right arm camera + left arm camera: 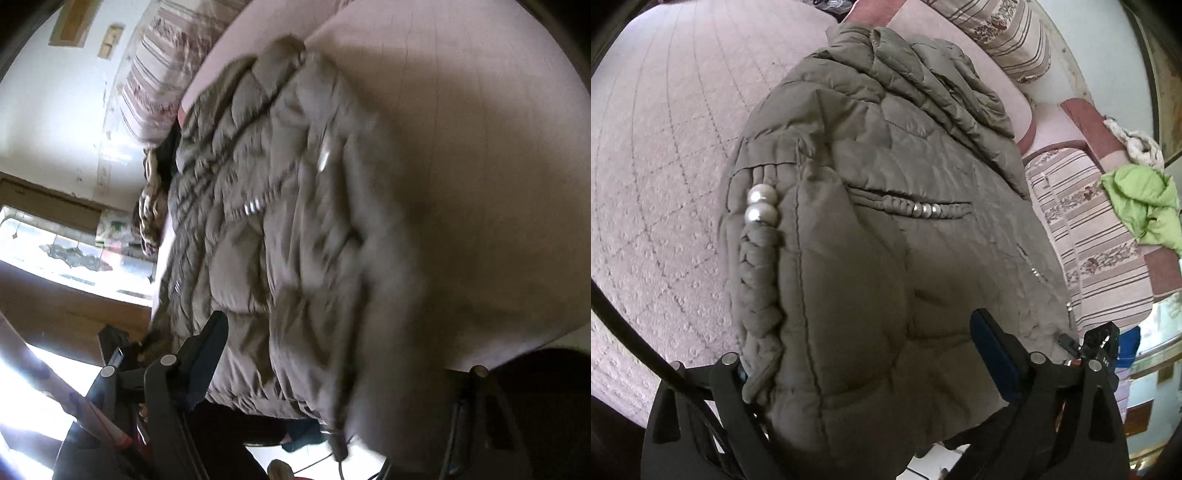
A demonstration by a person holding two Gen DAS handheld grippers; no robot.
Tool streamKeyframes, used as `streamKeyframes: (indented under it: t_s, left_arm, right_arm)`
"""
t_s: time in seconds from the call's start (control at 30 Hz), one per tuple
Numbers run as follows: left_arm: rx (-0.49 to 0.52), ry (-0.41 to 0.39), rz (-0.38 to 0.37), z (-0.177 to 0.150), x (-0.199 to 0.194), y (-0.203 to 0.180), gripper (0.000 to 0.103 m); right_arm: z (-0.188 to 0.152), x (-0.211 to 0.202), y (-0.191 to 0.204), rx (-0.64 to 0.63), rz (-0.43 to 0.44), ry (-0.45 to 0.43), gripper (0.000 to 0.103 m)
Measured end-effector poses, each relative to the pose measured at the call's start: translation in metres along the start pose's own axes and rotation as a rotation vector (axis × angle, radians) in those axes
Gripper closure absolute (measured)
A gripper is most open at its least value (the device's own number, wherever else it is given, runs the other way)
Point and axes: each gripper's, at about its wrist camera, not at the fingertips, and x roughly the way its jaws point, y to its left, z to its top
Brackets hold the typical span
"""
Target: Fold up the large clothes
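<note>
L gripper [871, 373] spread wide, jacket [886, 206] hem bulging between the fingers, pads not pressing it. R gripper [332, 354] also apart, straddling the jacket's near edge; view's blurred, no pinch visible. Jacket, olive quilted w/ pearl beads [761, 205] on braided trim, lies bunched on the pink bedspread [665, 147]. Striped cushions [1082, 229] beyond, green cloth [1141, 206] on top.
</note>
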Motion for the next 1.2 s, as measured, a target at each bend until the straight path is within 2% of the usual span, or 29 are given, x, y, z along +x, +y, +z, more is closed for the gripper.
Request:
streamKeyframes:
  t_s: [0.13,0.2,0.23,0.27,0.3,0.37,0.43,0.6,0.73,0.83,0.93,1.07,1.2]
  left_arm:
    - [-0.029,-0.012,0.085,-0.001,0.003,-0.008,0.011]
    - [-0.058,-0.017,0.18,-0.002,0.005,-0.015,0.021]
    - [-0.061,-0.006,0.238,0.0,0.006,-0.02,0.034]
    - [-0.056,0.008,0.273,0.001,0.007,-0.023,0.056]
    - [-0.054,0.023,0.302,0.004,0.006,-0.024,0.062]
    - [-0.087,0.034,0.273,0.01,0.0,-0.023,0.077]
    - [-0.116,0.03,0.244,0.017,-0.011,-0.025,0.082]
    - [-0.121,-0.04,0.182,0.017,-0.054,-0.037,0.085]
    - [-0.08,-0.094,0.155,0.008,-0.089,-0.046,0.085]
    - [-0.043,-0.1,0.176,-0.005,-0.1,-0.048,0.085]
    - [-0.015,-0.106,0.215,-0.003,-0.094,-0.054,0.085]
    - [-0.007,-0.151,0.208,0.029,-0.091,-0.068,0.085]
    - [0.009,-0.239,0.205,0.077,-0.102,-0.085,0.085]
  right_arm:
    - [-0.005,0.017,0.014,-0.026,0.008,-0.028,0.027]
    - [-0.006,0.024,0.022,-0.037,-0.009,-0.031,0.036]
    - [-0.007,0.026,0.026,-0.042,-0.029,-0.032,0.04]
    - [-0.007,0.027,0.026,-0.045,-0.048,-0.033,0.051]
    - [-0.005,0.027,0.029,-0.045,-0.072,-0.036,0.062]
    - [-0.001,0.021,0.03,-0.034,-0.063,-0.047,0.076]
    - [0.005,0.007,0.035,-0.031,-0.018,-0.079,0.082]
    - [0.003,-0.028,0.061,-0.084,0.039,-0.143,0.086]
    - [-0.008,-0.049,0.076,-0.128,0.073,-0.15,0.086]
    - [-0.021,-0.062,0.082,-0.176,0.071,-0.14,0.086]
    - [-0.022,-0.066,0.085,-0.19,0.061,-0.127,0.086]
    - [-0.002,-0.055,0.108,-0.216,0.055,-0.138,0.086]
    - [0.038,-0.053,0.145,-0.283,0.033,-0.192,0.086]
